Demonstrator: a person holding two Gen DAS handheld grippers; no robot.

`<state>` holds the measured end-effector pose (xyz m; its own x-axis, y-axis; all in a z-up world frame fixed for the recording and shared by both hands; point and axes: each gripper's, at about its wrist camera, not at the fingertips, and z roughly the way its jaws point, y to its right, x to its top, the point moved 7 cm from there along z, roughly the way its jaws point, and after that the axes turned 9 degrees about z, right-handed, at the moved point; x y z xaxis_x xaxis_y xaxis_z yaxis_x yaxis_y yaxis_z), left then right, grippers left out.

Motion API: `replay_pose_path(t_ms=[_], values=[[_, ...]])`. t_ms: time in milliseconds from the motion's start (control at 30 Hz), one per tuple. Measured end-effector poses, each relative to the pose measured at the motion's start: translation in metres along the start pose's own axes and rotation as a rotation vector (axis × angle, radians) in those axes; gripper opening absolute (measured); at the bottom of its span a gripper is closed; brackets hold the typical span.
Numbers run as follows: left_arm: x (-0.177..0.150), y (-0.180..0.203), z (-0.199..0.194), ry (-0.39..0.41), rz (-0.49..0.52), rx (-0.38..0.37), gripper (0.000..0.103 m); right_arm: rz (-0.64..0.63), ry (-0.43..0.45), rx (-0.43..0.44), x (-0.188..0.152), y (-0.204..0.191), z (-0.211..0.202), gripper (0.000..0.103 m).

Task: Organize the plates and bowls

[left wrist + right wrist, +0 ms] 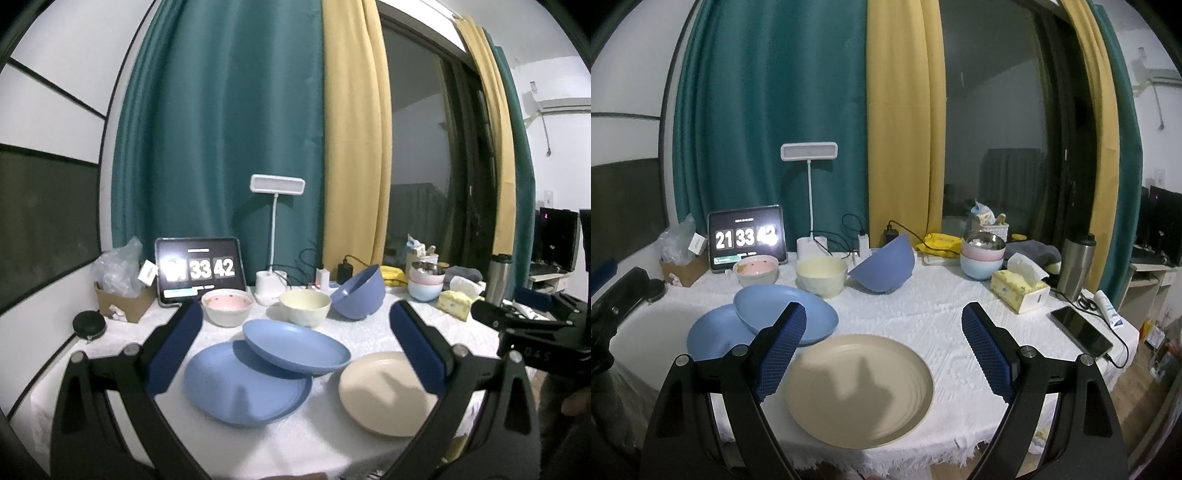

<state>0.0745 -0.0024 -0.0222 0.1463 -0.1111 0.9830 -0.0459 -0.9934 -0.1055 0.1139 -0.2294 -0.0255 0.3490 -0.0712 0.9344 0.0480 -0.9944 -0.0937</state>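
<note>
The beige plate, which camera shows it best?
The right wrist view: the beige plate lies whole and centred between that gripper's open fingers, its ridged rim clear. In the left wrist view the plate sits low right, partly hidden behind the left gripper's finger.

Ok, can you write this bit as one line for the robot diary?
left gripper: open, empty | right gripper: open, above beige plate | blue plates: overlapping | blue bowl: tilted

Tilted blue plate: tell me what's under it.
The tilted blue plate leans on the rim of a second blue plate lying flat on the white tablecloth. The overlapped part of that lower plate is hidden.
</note>
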Motion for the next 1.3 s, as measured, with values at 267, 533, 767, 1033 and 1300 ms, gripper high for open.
replay_pose_path(t_ms=[267,533,767,1033,1300], values=[[-0.024,0.018,0.040,-0.116,0.036,-0.054,0.102,0.010,-0.048,-0.025,-0.013,0.013,0.027,0.089],[-0.054,0.046,0.076,-0.234,0.094,-0.102,0.102,0.049,-0.132,-0.055,-0.034,0.038,0.064,0.089],[-0.078,0.068,0.106,-0.336,0.112,-0.140,0.101,0.075,-0.211,-0.059,-0.054,0.056,0.094,0.089],[-0.098,0.087,0.135,-0.423,0.130,-0.161,0.100,0.096,-0.292,-0.036,-0.071,0.071,0.125,0.089],[-0.123,0.102,0.156,-0.525,0.143,-0.192,0.084,0.095,-0.388,-0.007,-0.097,0.073,0.148,0.078]])
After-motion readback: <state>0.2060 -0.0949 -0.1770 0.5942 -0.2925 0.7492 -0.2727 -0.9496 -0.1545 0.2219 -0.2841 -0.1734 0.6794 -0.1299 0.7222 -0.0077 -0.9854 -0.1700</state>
